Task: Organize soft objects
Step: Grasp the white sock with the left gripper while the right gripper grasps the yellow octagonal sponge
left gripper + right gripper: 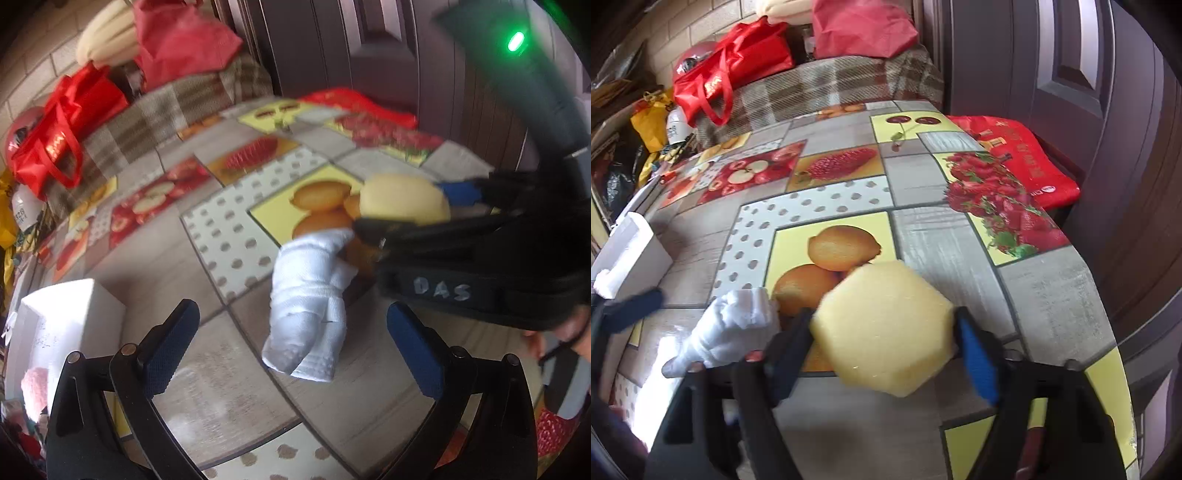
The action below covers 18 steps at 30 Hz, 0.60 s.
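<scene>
2 sponge (886, 328) edges hidden (pads (977, 354)).

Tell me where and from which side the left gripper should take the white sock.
Grip the white sock across its bunched middle, coming down from above with the open left gripper straddling it. It lies flat and long on the table, so the narrow width fits between the jaws, clear of the yellow sponge.

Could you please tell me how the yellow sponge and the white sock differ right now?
The sponge is yellow with flat hexagonal faces; the sock is white and rolled into a crumpled bundle. The sponge sits between the right gripper's jaws; the sock lies free on the table, ahead of the open left gripper. Both are soft.
</scene>
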Available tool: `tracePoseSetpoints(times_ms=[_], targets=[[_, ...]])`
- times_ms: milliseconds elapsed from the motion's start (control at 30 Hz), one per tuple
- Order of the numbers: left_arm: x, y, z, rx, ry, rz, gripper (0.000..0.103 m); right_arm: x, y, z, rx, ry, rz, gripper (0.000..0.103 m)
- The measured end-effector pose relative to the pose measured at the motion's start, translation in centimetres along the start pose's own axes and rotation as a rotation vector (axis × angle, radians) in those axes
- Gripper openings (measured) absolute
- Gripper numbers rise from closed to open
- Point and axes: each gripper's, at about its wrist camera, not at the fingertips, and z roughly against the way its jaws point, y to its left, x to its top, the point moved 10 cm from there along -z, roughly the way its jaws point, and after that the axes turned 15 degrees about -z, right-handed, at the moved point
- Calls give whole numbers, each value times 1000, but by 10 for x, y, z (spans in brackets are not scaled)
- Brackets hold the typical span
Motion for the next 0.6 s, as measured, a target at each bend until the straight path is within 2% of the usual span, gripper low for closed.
tracePoseSetpoints(times_ms=[33,67,100,133,167,333,500,600], targets=[[0,-1,-3,-17,8,5,94,0,0,1,8,-2,0,65],[1,3,-2,-13,-2,17,82,0,-1,2,16,-1,-6,65],[1,3,-2,-27,-7,29,51,0,-1,3,21,-2,-12,64],[1,4,-3,-35,-10,39,38,1,-2,4,26,-4,-18,63],[0,5,-3,-37,-12,52,34,2,-2,5,29,-6,-22,63],[5,7,9,-37,-82,62,32,7,-4,9,25,-46,-47,63],[7,10,39,43,-193,47,32,14,-9,22,50,-110,-80,63],[1,18,65,112,-268,77,32,19,-12,33,61,-170,-99,63]])
